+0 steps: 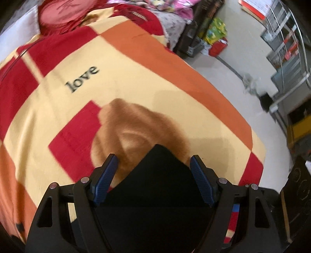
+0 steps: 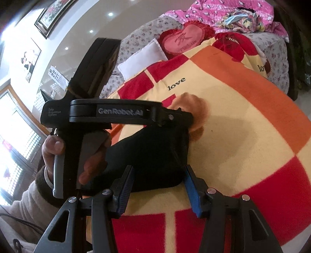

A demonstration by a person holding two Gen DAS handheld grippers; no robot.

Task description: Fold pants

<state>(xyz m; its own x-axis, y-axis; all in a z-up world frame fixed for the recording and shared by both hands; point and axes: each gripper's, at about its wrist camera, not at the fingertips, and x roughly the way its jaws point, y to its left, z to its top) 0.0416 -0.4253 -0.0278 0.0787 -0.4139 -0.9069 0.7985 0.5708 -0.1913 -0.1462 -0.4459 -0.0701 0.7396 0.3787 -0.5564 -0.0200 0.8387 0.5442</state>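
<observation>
Pants (image 2: 153, 153): black, bunched into a compact dark mass on the checked blanket (image 2: 243, 136), lying directly ahead of the right gripper (image 2: 158, 189) and running under the left gripper (image 1: 153, 179). Right gripper: fingers spread, blue pads on either flank of the near edge of the cloth, not pressing it; nothing pinched. Left gripper: fingers likewise spread wide, pointing steeply down, a pointed corner of the black cloth rising between them and past the tips; pads stand clear of the fabric on both sides as far as the left wrist view shows. Seen from the right wrist, the left tool lies across the far side of the pants, its body crosswise to the right tool's line, held by a hand (image 2: 56, 149) in a pale sleeve. Long axis of the garment cannot be told, too crumpled and dark. Judgement: both tools are about equally near; the left sits over the far corner, the right at the near edge. Beyond the tools: heart cushion (image 2: 184, 39), white pillow (image 2: 143, 56), pink quilt (image 2: 223, 13), all well apart from the pants. Nothing stands between either tool and the cloth; the main risk, in my reading, is the two tools crowding each other over a small bundle
</observation>
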